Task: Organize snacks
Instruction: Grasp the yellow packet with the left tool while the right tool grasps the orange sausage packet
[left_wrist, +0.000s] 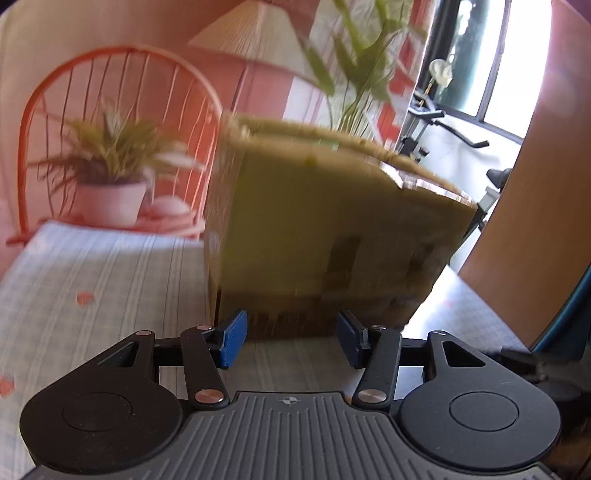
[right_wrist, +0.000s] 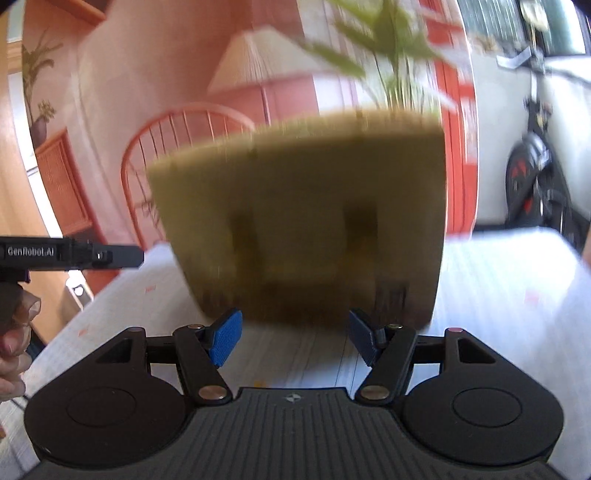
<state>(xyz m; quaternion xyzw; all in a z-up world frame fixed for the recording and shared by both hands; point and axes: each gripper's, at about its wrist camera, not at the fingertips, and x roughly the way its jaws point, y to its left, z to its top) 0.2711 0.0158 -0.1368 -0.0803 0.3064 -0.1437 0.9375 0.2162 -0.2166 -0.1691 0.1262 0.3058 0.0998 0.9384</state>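
While both tools point down at the tablecloth (left_wrist: 110, 280), the left gripper (left_wrist: 291, 338) and right gripper (right_wrist: 295, 341) hover spread and empty, a cardboard box (left_wrist: 325, 229) standing just ahead, apparently meant for snacks.

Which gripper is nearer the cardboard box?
Neither clearly. The left gripper faces the cardboard box near its corner; the right gripper faces its broad side. Both open, short of it.
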